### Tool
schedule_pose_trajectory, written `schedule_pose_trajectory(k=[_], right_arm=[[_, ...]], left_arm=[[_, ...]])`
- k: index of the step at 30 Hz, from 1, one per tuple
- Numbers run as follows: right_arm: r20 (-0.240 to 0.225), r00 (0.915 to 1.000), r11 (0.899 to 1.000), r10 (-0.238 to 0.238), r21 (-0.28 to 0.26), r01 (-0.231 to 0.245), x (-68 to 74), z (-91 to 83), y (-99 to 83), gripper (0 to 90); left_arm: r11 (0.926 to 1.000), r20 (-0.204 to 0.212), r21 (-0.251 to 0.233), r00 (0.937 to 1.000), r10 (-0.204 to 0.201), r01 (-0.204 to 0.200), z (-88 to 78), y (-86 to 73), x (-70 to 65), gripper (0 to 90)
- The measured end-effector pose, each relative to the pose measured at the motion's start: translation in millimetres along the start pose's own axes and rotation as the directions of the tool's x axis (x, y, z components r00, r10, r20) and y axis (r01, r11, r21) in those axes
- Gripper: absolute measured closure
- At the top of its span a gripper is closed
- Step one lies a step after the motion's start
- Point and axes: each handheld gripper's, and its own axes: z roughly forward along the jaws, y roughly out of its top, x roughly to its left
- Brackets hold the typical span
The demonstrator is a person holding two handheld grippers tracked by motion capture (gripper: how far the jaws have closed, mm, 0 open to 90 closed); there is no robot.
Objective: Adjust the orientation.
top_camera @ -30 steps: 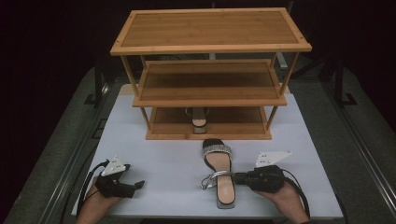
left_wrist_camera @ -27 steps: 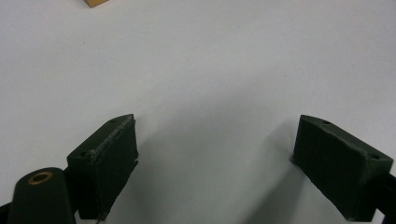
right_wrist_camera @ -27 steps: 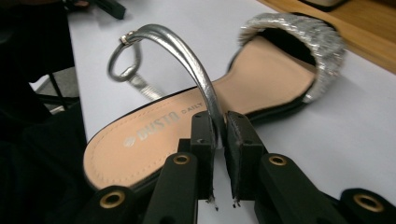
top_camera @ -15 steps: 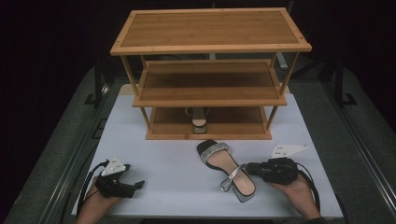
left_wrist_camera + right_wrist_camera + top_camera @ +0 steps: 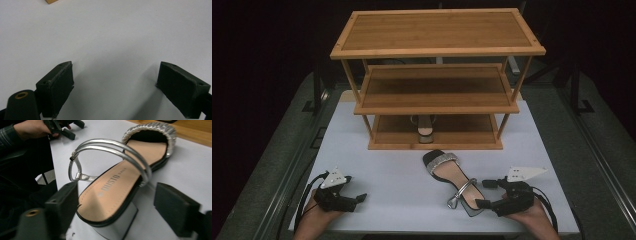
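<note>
Glossy silver-strapped sandal (image 5: pixel 117 185); matt wooden rack (image 5: pixel 437 75)

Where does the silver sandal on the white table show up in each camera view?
High view: silver sandal lies lower centre, heel beside the right gripper.
Left gripper view: not in it.
Right gripper view: sandal is central, heel between the open jaws.
Shared landmark: the wooden shoe rack, its edge at top right there.

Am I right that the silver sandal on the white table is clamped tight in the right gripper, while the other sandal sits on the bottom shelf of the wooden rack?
Not quite. The right gripper is open: in the right gripper view its jaws have just been opening and stand apart from the silver sandal's heel, which lies between them unclamped. The rest holds: the other sandal sits on the wooden rack's bottom shelf.
</note>
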Motion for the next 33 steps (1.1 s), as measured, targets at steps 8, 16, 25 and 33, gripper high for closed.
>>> schedule_pose_trajectory(k=[8, 16, 25, 33], right_arm=[[-0.007, 0.9999, 0.999, -0.015, 0.039, 0.015, 4.9, 17.3, -1.3, 13.4], [-0.023, 0.9991, 0.995, -0.036, 0.096, 0.038, 5.6, 36.2, -2.9, 13.8], [-0.018, 0.9985, 0.991, -0.051, 0.126, 0.053, 7.8, 40.7, -3.5, 23.3], [-0.014, 0.9994, 0.994, -0.032, 0.108, 0.033, 8.4, 37.6, -0.5, 24.4]], left_arm=[[1.0, 0.0, 0.0, 1.0, 0.0, 0.0, 0.0, 0.0, 0.0, 12.7], [1.0, 0.0, -0.001, 1.0, 0.0, 0.0, 0.1, 0.0, 0.0, 12.7], [1.0, 0.0, 0.0, 1.0, 0.0, 0.0, 0.1, 0.0, 0.0, 12.7], [1.0, 0.0, -0.001, 1.0, 0.0, 0.0, 0.1, 0.0, 0.0, 12.7]])
